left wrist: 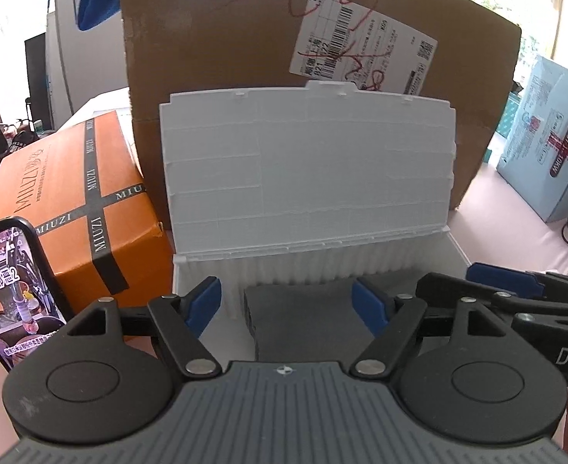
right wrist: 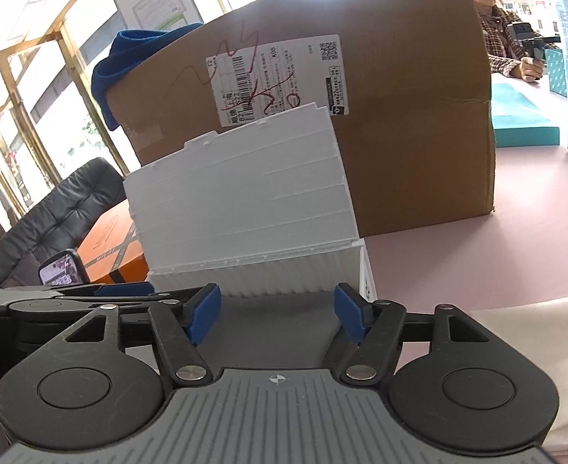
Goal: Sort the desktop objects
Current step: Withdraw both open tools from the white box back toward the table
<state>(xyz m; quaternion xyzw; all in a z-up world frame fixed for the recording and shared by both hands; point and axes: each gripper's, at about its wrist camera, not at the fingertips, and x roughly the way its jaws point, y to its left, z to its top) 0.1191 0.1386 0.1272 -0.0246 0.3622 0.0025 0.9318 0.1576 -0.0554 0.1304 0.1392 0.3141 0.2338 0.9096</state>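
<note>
A white plastic organizer box (left wrist: 307, 263) (right wrist: 253, 278) stands on the pink table with its lid (left wrist: 307, 166) (right wrist: 241, 189) raised and leaning back against a big cardboard carton. A grey foam pad (left wrist: 303, 317) (right wrist: 268, 328) lies inside its tray. My left gripper (left wrist: 288, 305) hovers just in front of the tray, open, nothing between its blue pads. My right gripper (right wrist: 277, 313) is also open over the tray's right part, empty; its fingers (left wrist: 508, 282) show at the right in the left wrist view. The left one's fingers (right wrist: 121, 290) show at the left in the right wrist view.
Brown cardboard carton (left wrist: 284, 38) (right wrist: 380, 116) with a shipping label stands behind the box, a blue cloth (right wrist: 129, 65) on top. Orange MIUZI box (left wrist: 71, 193) and a lit phone (left wrist: 9, 290) at left. Light blue boxes (left wrist: 546, 143) and cables at right. A seated person (right wrist: 504, 19) beyond.
</note>
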